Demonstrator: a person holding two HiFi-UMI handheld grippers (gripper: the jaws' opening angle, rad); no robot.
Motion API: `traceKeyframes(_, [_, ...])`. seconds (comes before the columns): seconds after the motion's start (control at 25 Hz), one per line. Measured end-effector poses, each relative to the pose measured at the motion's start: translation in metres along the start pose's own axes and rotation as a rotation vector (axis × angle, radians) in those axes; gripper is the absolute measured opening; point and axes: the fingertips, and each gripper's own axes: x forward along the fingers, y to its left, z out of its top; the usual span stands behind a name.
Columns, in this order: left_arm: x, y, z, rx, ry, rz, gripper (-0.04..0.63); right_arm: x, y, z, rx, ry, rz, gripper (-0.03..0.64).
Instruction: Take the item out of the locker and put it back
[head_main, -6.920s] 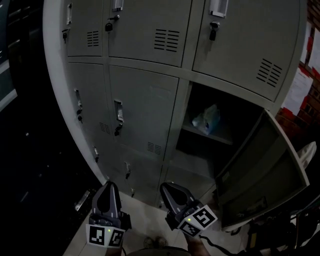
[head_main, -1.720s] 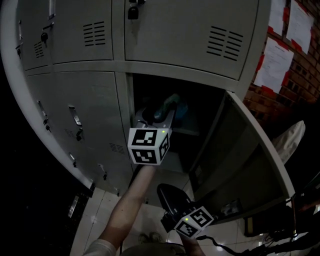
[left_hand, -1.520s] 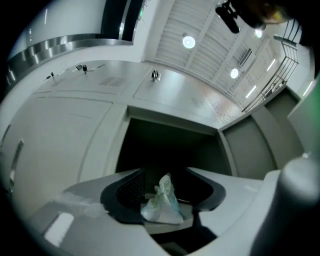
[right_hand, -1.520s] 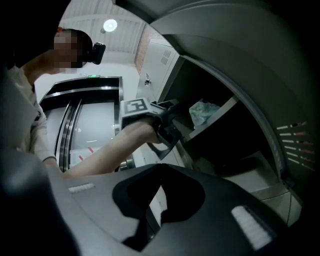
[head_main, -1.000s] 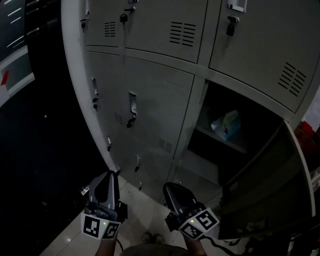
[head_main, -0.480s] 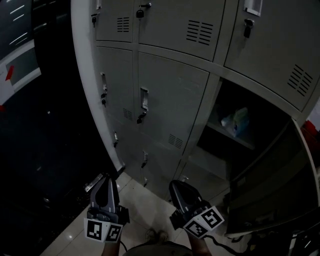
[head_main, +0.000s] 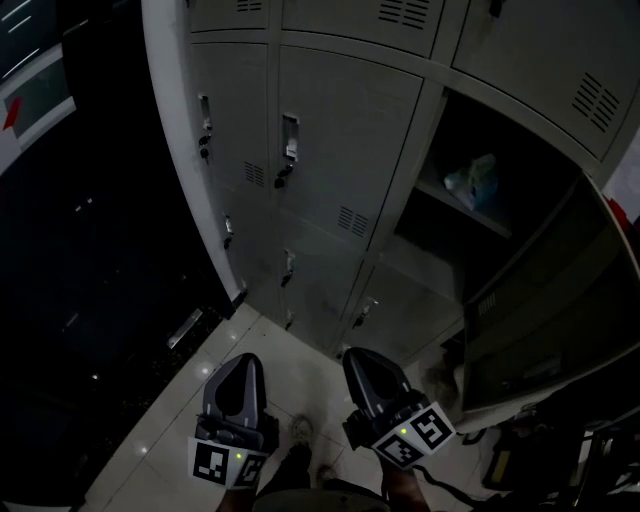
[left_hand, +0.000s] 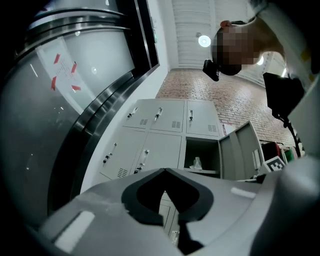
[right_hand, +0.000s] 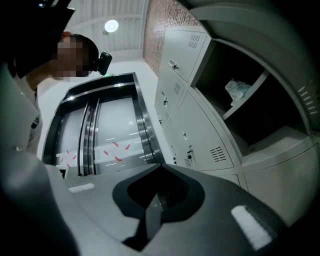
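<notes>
The locker (head_main: 440, 130) stands open at the upper right of the head view. A pale bluish bagged item (head_main: 472, 180) lies on its shelf, also visible as the item (left_hand: 196, 163) in the left gripper view and the item (right_hand: 239, 90) in the right gripper view. The locker door (head_main: 545, 300) swings out to the right. My left gripper (head_main: 243, 362) hangs low over the floor, shut and empty, far from the shelf. Beside it my right gripper (head_main: 360, 357) is shut too, with nothing in it. In each gripper view the jaws meet at the tip.
Closed grey locker doors (head_main: 340, 150) with handles and small locks fill the bank to the left of the open one. Pale floor tiles (head_main: 180, 440) lie below, with a shoe (head_main: 300, 430) between the grippers. A dark glass wall (head_main: 90, 250) stands left. Dark gear (head_main: 505, 465) sits under the open door.
The left gripper has come back from the locker shelf, leaving the item there, and now hangs low. Over the last second the head view tipped down, so the lockers slid up the picture.
</notes>
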Motion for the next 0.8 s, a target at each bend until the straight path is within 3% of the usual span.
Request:
traceKeyframes(0.48, [-0.222, -0.119, 0.008, -0.004, -0.046, 0.088, 0.005, -0.211, 0.133, -0.038, 0.003, 0.010, 0.099, -0.005])
traceKeyframes(0.8, [-0.289, -0.188, 0.075, 0.049, -0.091, 0.099, 0.005, -0.283, 0.210, 0.017, -0.052, -0.047, 0.117, -0.005])
